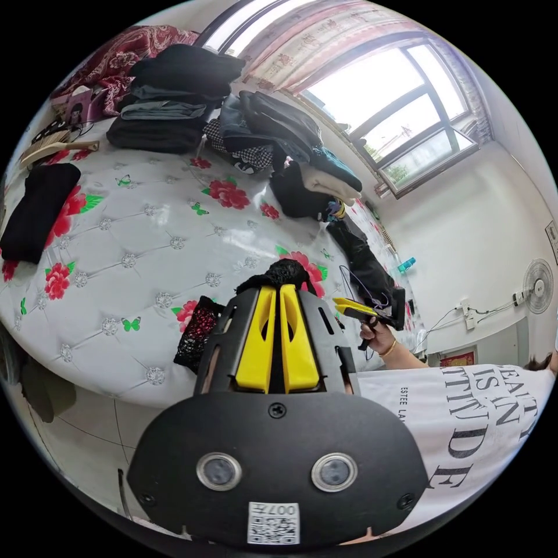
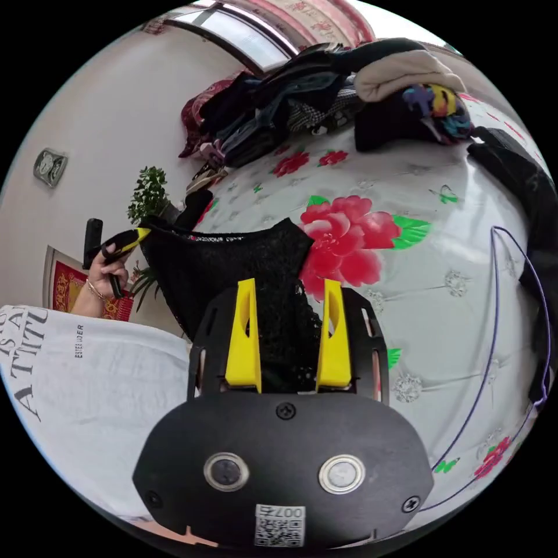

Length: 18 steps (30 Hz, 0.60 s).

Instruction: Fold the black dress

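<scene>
The left claw (image 1: 280,289) is closed, pinching an edge of the black dress (image 2: 232,267) above the bed (image 1: 145,232). The right claw (image 2: 289,290) stands open, its jaws either side of the lace without pressing it.

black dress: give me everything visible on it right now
The black dress is thin, lacy, see-through knit with a patterned mesh edge. The left gripper, jaws together, pinches one corner; in its own view a bunch of fabric sits at the jaw tips. The dress hangs off the edge of the floral bed cover, draping past the right gripper, whose jaws stand apart with lace between them.
</scene>
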### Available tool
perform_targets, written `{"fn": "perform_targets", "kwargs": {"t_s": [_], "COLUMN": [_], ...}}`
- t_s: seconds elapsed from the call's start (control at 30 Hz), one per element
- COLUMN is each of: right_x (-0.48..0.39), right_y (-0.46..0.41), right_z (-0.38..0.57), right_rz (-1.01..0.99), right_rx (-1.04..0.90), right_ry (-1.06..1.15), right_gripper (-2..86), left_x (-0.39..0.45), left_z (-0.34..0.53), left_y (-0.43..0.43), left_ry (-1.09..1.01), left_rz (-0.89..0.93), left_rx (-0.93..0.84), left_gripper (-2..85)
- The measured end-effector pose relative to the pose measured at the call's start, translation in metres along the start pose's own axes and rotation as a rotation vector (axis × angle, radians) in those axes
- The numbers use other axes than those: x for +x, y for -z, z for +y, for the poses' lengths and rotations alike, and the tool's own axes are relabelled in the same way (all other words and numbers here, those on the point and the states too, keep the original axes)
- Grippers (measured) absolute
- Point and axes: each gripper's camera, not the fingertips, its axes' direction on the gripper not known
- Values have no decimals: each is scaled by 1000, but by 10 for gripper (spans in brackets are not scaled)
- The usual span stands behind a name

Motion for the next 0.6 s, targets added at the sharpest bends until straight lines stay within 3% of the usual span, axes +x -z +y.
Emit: {"fn": "perform_targets", "kwargs": {"t_s": [0.17, 0.37, 0.6], "right_x": [-17, -68, -129], "right_y": [-47, 23, 108], "right_z": [-22, -66, -219], "right_rz": [7, 80, 290], "right_rx": [-225, -58, 307], "right_ry": [17, 172, 172], "right_gripper": [26, 3, 18], "left_x": [-9, -30, -28], "left_z": [3, -34, -210], "left_y": [6, 23, 78], "left_ry": [4, -12, -109], "left_rz": [-1, -45, -40], "left_rx": [-16, -9, 264], "left_gripper": [-10, -9, 11]}}
